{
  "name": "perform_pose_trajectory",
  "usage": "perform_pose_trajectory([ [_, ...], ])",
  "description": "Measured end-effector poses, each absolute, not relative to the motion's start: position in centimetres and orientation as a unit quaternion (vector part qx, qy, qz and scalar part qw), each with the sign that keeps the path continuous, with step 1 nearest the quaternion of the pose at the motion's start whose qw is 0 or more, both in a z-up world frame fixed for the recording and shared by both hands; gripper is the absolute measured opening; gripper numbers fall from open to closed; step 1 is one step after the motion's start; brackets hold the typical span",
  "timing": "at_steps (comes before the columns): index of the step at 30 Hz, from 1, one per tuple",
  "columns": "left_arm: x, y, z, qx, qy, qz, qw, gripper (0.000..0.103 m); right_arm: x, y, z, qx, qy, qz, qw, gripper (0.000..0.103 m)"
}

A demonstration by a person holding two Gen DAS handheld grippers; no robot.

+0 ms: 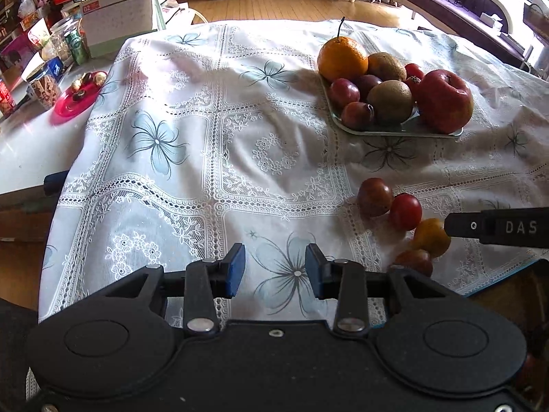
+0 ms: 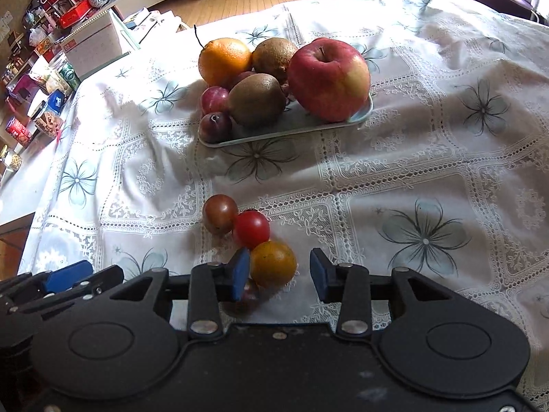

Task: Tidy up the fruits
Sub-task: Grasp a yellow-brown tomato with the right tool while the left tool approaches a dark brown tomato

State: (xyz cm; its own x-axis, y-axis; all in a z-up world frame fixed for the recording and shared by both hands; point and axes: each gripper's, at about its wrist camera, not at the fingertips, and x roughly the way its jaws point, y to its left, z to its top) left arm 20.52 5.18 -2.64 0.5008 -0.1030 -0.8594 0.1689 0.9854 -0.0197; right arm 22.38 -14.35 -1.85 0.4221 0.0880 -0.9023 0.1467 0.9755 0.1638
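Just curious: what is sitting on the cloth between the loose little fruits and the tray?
Nothing: in the right wrist view, only bare tablecloth lies between the loose fruits and the tray.

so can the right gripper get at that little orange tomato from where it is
Probably yes. The right gripper is open, the small orange tomato sits between its fingers, and nothing blocks it. The red tomato touches it behind, so it may get nudged.

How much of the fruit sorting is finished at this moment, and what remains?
Done: the tray already holds the orange, apple, kiwis and plums. In hand: the open right gripper brackets the small orange fruit, not yet gripped. Left: the red tomato, the dark tomato and one fruit half hidden behind the gripper. The left gripper is open, empty.
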Motion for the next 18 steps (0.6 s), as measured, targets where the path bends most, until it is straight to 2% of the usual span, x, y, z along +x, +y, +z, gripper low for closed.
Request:
perform_pose_trajectory([
  [18, 20.2, 6.7, -3.7, -0.014, 0.503, -0.099, 0.859, 0.046, 24.0, -11.8, -4.9, 0.087, 0.561, -0.044, 0.822, 0.05],
])
